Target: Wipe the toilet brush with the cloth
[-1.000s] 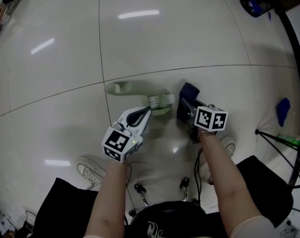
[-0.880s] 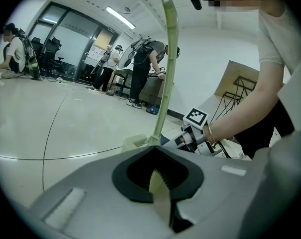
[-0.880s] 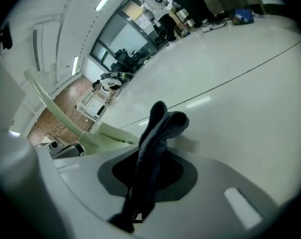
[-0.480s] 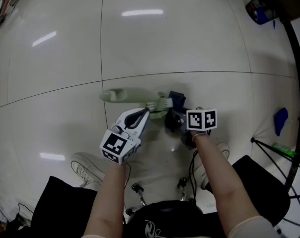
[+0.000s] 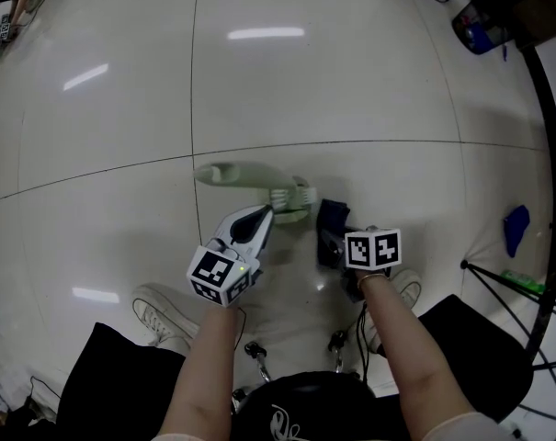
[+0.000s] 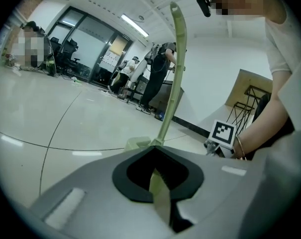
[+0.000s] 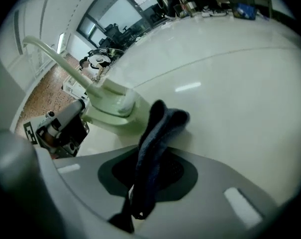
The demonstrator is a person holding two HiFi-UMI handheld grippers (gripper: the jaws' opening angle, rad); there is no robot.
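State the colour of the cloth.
The cloth is dark blue, clearest in the right gripper view.

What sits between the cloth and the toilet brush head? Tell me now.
Nothing. In the head view only a narrow strip of bare floor separates the cloth, in the right gripper, from the toilet brush head.

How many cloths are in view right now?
1 for certain: the dark cloth clamped in the right gripper. A blue thing on the floor at far right may be another; too small to tell.
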